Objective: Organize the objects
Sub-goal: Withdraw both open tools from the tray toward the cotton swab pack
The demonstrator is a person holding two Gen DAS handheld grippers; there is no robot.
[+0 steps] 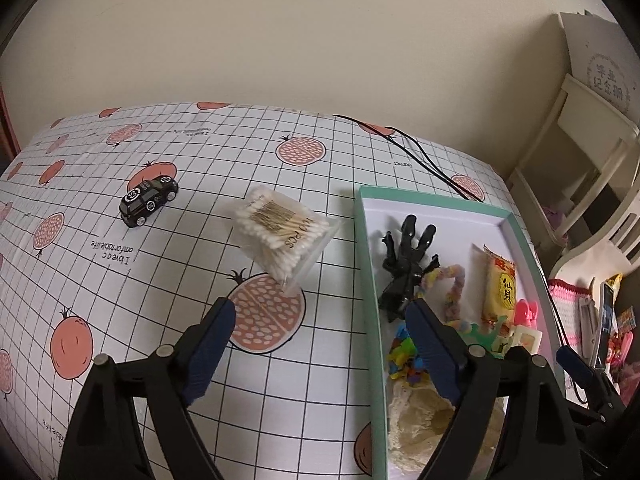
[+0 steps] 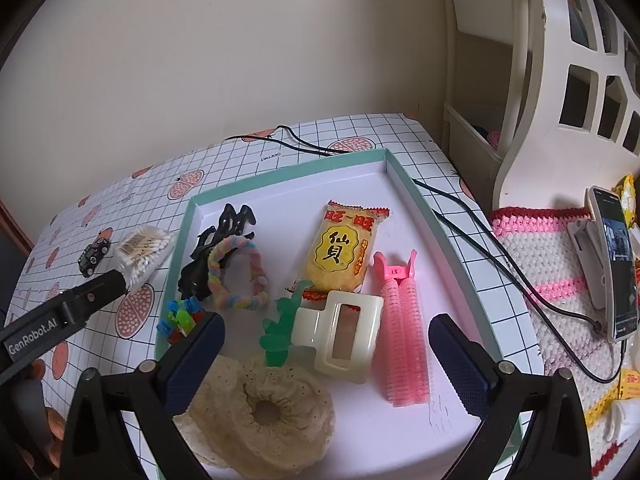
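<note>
A clear pack of cotton swabs [image 1: 285, 234] lies on the checked tablecloth just beyond my open, empty left gripper [image 1: 322, 312]; it also shows in the right wrist view [image 2: 145, 254]. A black toy car [image 1: 149, 199] sits further left. A teal-rimmed white box lid [image 2: 436, 220] holds a black hair claw [image 2: 218, 240], a pastel twisted ring [image 2: 238, 276], a yellow snack packet [image 2: 340, 256], a pink roller clip [image 2: 402, 332], a cream hair claw [image 2: 340, 336], a green clip [image 2: 280, 332], coloured small clips [image 2: 180, 318] and a beige lace scrunchie [image 2: 260, 412]. My right gripper [image 2: 326, 332] hovers open above the lid.
A black cable [image 2: 480, 236] runs across the table's far right part. A phone [image 2: 614, 264] on a stand sits on a crocheted mat [image 2: 540, 256] at the right. A white shelf unit [image 2: 560, 80] stands behind. A wall bounds the table's far edge.
</note>
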